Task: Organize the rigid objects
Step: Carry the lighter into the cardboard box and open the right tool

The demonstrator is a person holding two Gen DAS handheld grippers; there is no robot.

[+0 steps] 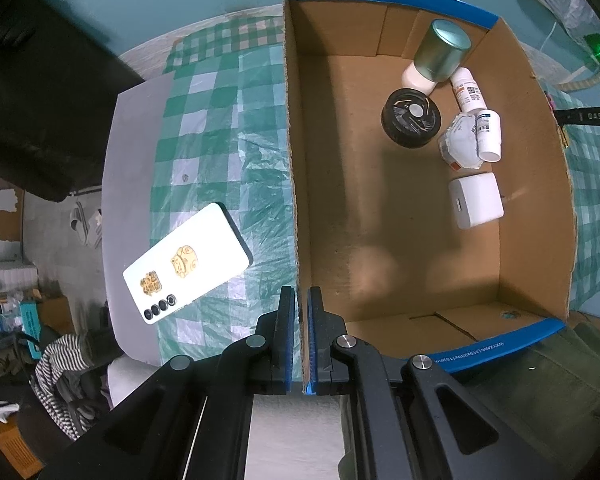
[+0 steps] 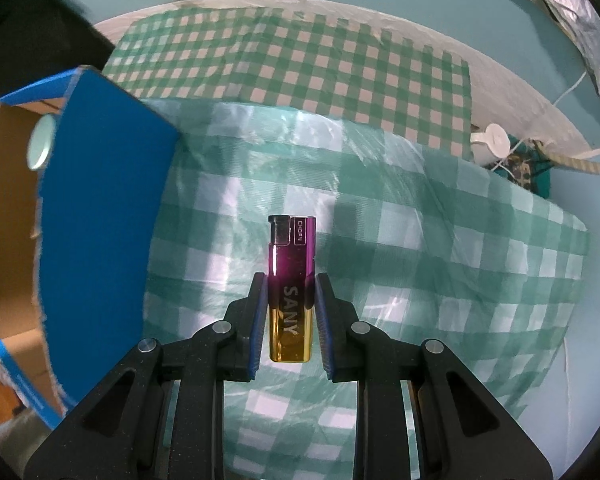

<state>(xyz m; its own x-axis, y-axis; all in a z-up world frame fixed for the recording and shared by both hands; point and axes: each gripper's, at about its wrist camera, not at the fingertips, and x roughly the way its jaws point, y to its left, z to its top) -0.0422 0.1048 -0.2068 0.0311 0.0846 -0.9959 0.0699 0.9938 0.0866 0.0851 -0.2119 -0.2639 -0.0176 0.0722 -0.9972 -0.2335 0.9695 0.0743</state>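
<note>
1. Landmark: the open cardboard box (image 1: 532,184) with blue rims, standing on the green-checked cloth (image 1: 216,132) that covers the worktop.
2. Already inside the box, grouped toward its far right corner: a metal tin (image 1: 440,52) leaning over a white jar (image 1: 416,78), a round black container (image 1: 411,117), two white pill bottles (image 1: 489,135), a crumpled white packet (image 1: 460,144) beside them, and a white charger block (image 1: 477,200) nearer the middle of the right wall.
3. Not yet in the box: a white phone (image 1: 188,264), lying back-up with two gold stickers on the cloth just outside the box's left wall.
4. Also outside: a purple-and-gold lighter (image 2: 291,292), pinched by its lower half in the right hand-held gripper (image 2: 291,328) and held off the cloth, to the right of the box's blue outer wall (image 2: 100,216).
5. The left hand-held gripper (image 1: 299,340) has its blue pads pressed on either side of the box's left wall near the near corner, seemingly steadying it.
6. Judgement: most of the sorting looks done; the lighter is next to go in, then the phone, as far as these views show.
</note>
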